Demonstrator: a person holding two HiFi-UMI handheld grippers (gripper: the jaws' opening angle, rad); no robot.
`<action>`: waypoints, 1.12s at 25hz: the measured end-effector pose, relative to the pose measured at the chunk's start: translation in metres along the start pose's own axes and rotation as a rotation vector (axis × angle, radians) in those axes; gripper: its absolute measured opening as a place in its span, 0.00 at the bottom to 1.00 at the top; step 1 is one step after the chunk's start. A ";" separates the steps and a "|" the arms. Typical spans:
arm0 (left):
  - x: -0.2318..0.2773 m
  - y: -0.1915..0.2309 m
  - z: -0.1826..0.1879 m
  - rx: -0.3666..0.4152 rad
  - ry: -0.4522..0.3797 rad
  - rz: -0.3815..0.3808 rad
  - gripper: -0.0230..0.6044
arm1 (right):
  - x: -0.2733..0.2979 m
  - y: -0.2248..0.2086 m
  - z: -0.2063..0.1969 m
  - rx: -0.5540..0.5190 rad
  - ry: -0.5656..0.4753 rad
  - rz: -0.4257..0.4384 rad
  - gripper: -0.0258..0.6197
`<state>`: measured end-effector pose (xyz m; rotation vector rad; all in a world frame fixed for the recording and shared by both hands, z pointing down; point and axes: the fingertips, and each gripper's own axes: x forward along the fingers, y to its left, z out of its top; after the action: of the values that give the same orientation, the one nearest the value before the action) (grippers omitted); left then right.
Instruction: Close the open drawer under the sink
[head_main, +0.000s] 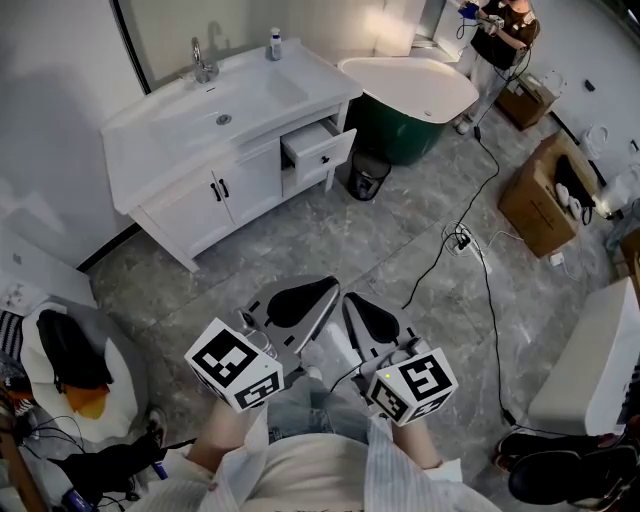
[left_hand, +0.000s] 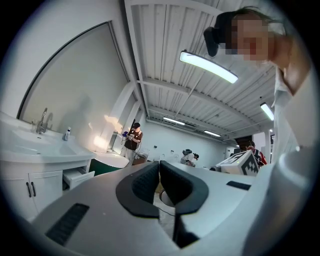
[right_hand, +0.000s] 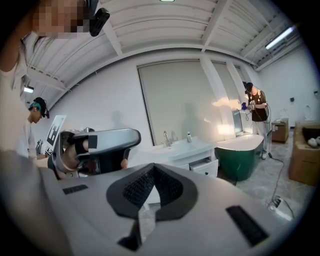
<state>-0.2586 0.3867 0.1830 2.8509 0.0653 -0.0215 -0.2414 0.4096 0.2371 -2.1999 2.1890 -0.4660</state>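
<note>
A white vanity (head_main: 180, 200) with a sink (head_main: 222, 108) stands against the far wall. Its right-hand drawer (head_main: 320, 150) is pulled out; it also shows as the drawer (left_hand: 79, 176) in the left gripper view and the drawer (right_hand: 205, 167) in the right gripper view. Both grippers are held close to my body, far from the vanity, over the grey floor. My left gripper (head_main: 325, 288) has its black pads pressed together with nothing between them, as the left gripper (left_hand: 159, 171) shows. My right gripper (head_main: 352, 300) (right_hand: 152, 172) is likewise shut and empty.
A green-sided bathtub (head_main: 410, 100) stands right of the vanity, with a black bin (head_main: 368, 175) beside the drawer. A cable (head_main: 480, 250) runs across the floor to cardboard boxes (head_main: 545, 195) at right. A person (head_main: 500, 35) stands at the far back. A penguin plush (head_main: 70, 370) lies at left.
</note>
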 end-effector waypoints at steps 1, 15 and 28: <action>0.003 0.000 -0.001 -0.003 0.000 0.001 0.07 | 0.000 -0.003 0.000 0.000 0.001 0.002 0.05; 0.054 0.070 0.011 -0.012 -0.003 0.009 0.07 | 0.065 -0.057 0.013 0.023 0.022 0.011 0.05; 0.110 0.194 0.047 -0.012 0.011 0.014 0.07 | 0.185 -0.117 0.048 0.062 0.045 0.001 0.05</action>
<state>-0.1404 0.1924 0.1906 2.8392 0.0475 -0.0032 -0.1199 0.2218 0.2540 -2.1782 2.1660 -0.5801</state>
